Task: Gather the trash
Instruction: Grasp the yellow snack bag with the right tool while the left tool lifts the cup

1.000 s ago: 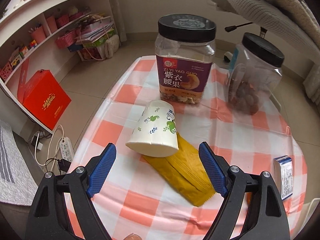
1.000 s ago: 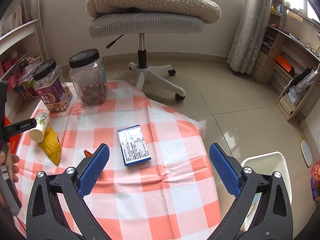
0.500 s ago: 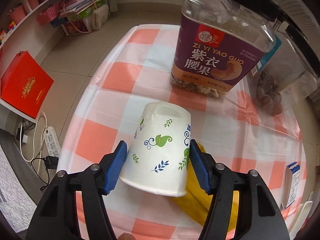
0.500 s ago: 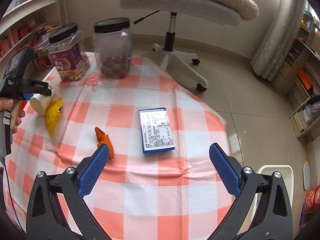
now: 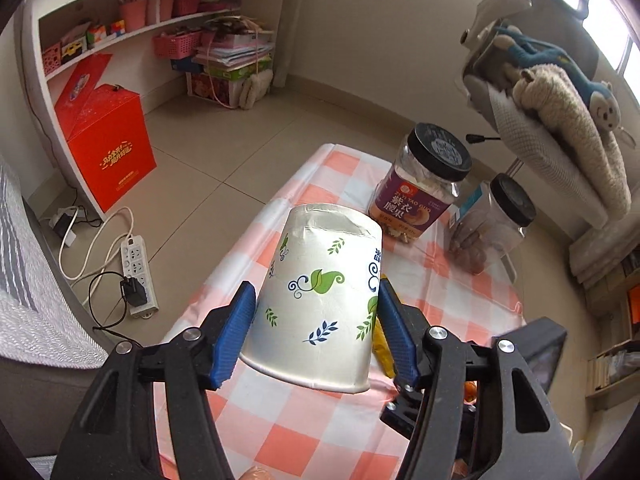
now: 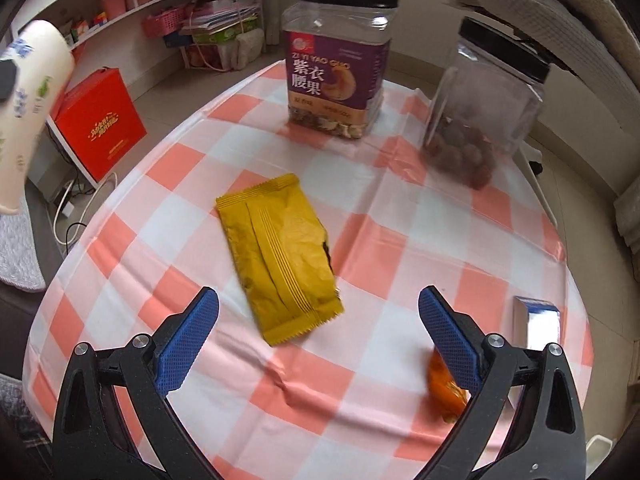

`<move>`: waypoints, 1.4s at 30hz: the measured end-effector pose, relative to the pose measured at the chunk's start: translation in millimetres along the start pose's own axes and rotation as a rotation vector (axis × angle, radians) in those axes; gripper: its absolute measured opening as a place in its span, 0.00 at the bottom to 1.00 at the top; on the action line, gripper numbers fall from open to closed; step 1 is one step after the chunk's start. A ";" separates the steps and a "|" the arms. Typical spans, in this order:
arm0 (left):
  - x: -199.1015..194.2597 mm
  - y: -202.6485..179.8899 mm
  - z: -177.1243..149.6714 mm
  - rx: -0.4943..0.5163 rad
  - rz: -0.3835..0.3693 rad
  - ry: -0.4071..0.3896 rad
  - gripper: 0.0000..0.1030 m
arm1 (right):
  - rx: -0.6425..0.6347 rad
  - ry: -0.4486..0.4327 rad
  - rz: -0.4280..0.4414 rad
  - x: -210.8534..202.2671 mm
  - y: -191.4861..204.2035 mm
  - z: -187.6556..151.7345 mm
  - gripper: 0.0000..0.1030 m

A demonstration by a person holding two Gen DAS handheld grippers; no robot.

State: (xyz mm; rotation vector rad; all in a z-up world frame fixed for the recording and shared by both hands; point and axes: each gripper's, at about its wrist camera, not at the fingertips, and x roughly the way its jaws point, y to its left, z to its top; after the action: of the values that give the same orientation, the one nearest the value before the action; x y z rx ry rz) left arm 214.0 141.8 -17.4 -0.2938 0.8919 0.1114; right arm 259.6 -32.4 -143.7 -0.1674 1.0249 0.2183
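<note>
Paper cup (image 5: 320, 296) pinched in left tool (image 5: 316, 332), clear of the tabletop (image 6: 400, 232)
Thin wall may crush or slip; right tool (image 6: 318, 332) wide over yellow wrapper (image 6: 280, 252)

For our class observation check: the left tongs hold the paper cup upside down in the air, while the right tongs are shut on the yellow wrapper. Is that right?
One detail is wrong. The right wrist view shows the right tongs open above the yellow wrapper, which lies flat on the checked tablecloth. The left tongs do hold the paper cup upside down in the air.
</note>
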 end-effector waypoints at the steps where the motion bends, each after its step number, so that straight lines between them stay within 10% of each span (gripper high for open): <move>1: -4.4 6.2 -3.0 -0.016 0.001 -0.014 0.59 | -0.001 0.012 0.004 7.5 4.7 3.6 0.93; 7: -5.3 24.9 -5.9 -0.034 0.008 -0.017 0.59 | 0.000 0.081 -0.001 45.8 17.3 16.1 0.75; 12: -3.9 33.7 -6.5 -0.059 -0.007 -0.005 0.59 | 0.043 0.096 0.032 50.9 15.9 22.0 0.24; 27: -32.0 5.1 -21.8 0.015 0.003 -0.115 0.59 | 0.185 -0.189 0.065 -95.5 -24.7 20.2 0.20; 42: -42.6 -49.2 -56.3 0.131 -0.010 -0.183 0.60 | 0.297 -0.315 -0.037 -163.3 -83.8 -55.4 0.20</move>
State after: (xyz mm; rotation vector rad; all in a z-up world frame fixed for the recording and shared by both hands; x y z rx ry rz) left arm 155.8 79.1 -7.3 -0.1626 0.7126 0.0688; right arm 153.7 -143.1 -28.5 0.1152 0.7289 0.0539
